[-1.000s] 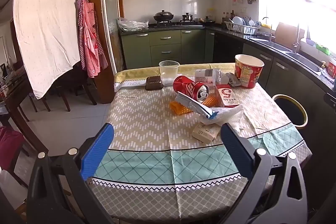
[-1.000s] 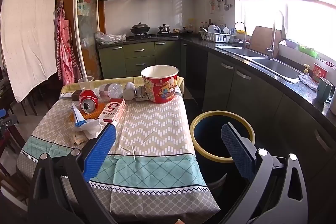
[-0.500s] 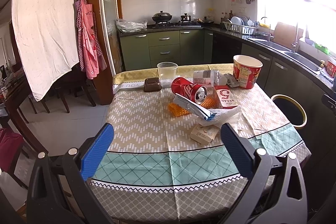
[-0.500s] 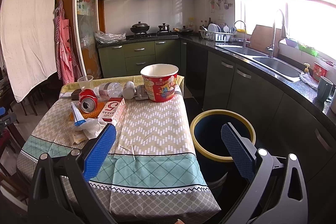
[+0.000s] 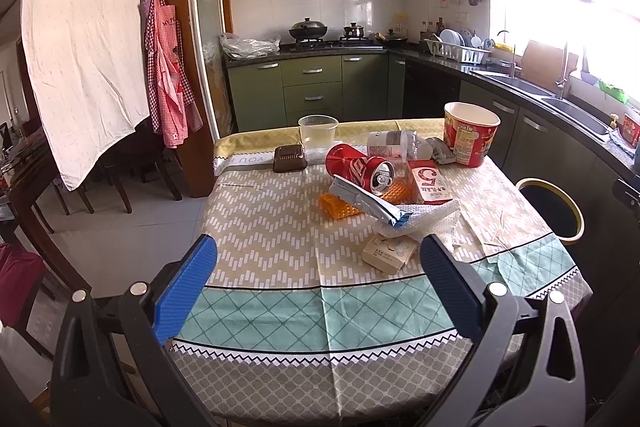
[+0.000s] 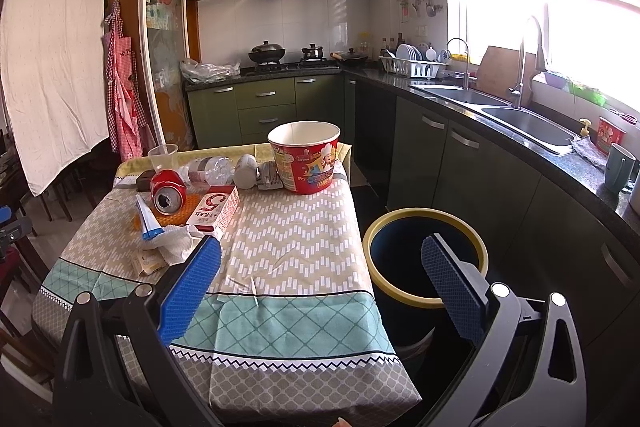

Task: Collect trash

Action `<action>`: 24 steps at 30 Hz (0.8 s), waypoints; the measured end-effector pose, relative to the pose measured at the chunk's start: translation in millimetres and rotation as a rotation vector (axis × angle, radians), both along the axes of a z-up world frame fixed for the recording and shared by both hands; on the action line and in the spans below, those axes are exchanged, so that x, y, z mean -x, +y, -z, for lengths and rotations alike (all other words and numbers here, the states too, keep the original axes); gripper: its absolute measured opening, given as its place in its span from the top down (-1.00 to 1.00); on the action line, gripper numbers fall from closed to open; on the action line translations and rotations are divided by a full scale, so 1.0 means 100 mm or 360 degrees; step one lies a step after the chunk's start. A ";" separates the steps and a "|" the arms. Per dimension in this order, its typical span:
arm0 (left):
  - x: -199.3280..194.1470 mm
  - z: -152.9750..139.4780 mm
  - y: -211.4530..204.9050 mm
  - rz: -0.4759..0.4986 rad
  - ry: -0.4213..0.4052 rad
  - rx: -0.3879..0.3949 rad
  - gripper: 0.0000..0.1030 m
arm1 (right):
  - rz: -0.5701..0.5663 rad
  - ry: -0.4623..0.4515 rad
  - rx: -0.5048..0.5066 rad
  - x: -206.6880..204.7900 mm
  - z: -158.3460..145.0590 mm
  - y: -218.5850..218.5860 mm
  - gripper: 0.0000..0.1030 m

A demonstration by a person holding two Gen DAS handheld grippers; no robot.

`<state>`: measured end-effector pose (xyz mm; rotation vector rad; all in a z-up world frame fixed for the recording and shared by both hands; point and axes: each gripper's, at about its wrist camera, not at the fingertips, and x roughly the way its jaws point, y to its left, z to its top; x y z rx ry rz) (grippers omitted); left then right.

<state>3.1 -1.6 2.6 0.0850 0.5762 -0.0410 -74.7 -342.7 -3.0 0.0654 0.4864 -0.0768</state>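
Note:
Trash lies on the table (image 5: 280,227) (image 6: 304,239): a red soda can (image 5: 358,167) (image 6: 168,191) on its side, a red-and-white carton (image 5: 429,185) (image 6: 216,207), a silver tube with a blue cap (image 5: 366,201) (image 6: 146,219), crumpled white paper (image 5: 432,217) (image 6: 174,247), a small beige box (image 5: 387,254), a crushed plastic bottle (image 5: 394,145) (image 6: 208,169) and a red paper bucket (image 5: 471,139) (image 6: 305,157). A yellow-rimmed bin (image 6: 426,257) (image 5: 550,209) stands on the floor right of the table. My left gripper (image 5: 316,275) is open before the table's near edge. My right gripper (image 6: 320,279) is open between table and bin, holding nothing.
A clear plastic cup (image 5: 318,135) and a brown case (image 5: 290,158) sit at the table's far side. Green cabinets, a stove and a sink counter (image 6: 520,115) run behind and to the right. Dark chairs (image 5: 120,167) and a hanging white cloth are on the left.
The left gripper has drifted slightly, so the table sits a little higher in its view. The right gripper has barely moved. Both stay open.

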 end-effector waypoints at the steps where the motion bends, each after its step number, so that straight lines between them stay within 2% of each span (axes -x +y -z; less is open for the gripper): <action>1: 0.00 0.00 0.00 0.0000 0.0001 0.0001 -0.88 | -0.0001 0.0001 0.0000 0.00 0.00 0.00 -0.92; 24: -0.01 0.05 0.00 0.0002 0.0026 0.0009 -0.88 | -0.0002 0.0012 -0.0007 -0.03 0.06 0.02 -0.92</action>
